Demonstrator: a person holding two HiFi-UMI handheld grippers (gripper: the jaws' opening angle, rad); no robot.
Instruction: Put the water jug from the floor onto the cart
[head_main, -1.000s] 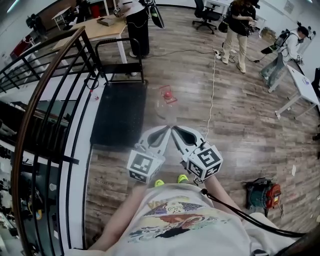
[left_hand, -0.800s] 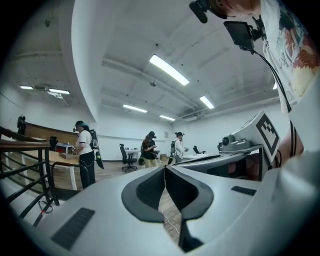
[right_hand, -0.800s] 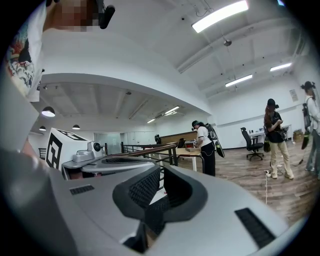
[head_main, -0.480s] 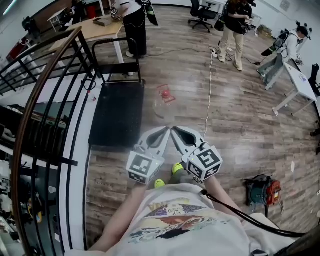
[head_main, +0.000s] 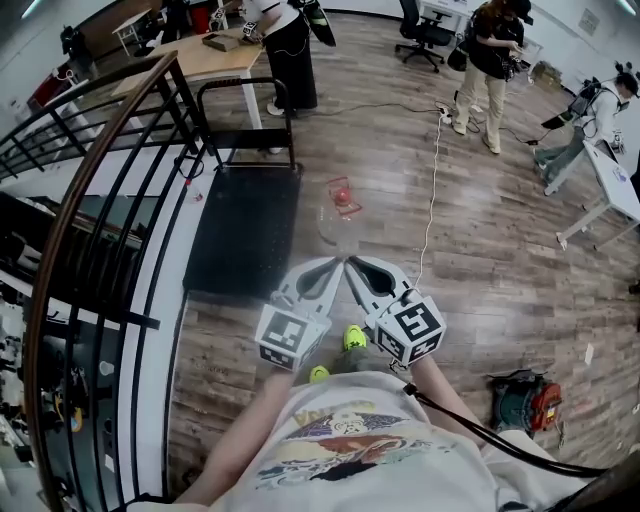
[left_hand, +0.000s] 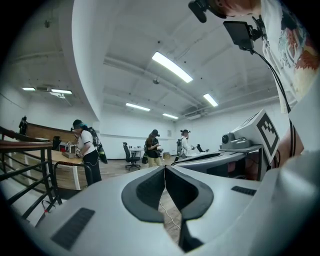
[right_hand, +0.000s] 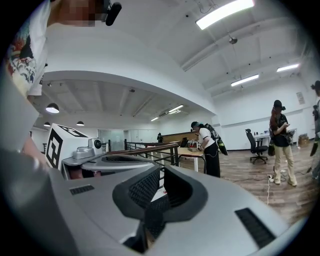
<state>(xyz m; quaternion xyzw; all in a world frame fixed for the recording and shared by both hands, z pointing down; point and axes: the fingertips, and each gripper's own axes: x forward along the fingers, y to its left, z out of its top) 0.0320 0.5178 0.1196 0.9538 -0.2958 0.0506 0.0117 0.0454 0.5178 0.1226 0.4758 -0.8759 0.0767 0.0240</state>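
Clear water jug (head_main: 337, 212) beside black cart (head_main: 243, 228)

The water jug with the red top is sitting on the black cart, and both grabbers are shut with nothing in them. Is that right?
Not quite. The water jug is on the floor beside the cart, not on it, as the head view shows. The left gripper and right gripper are indeed shut and empty.

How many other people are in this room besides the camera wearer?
3: first person beside the wooden desk at top; second person near the office chair; third person bending by the white table, right. Others may be hidden.
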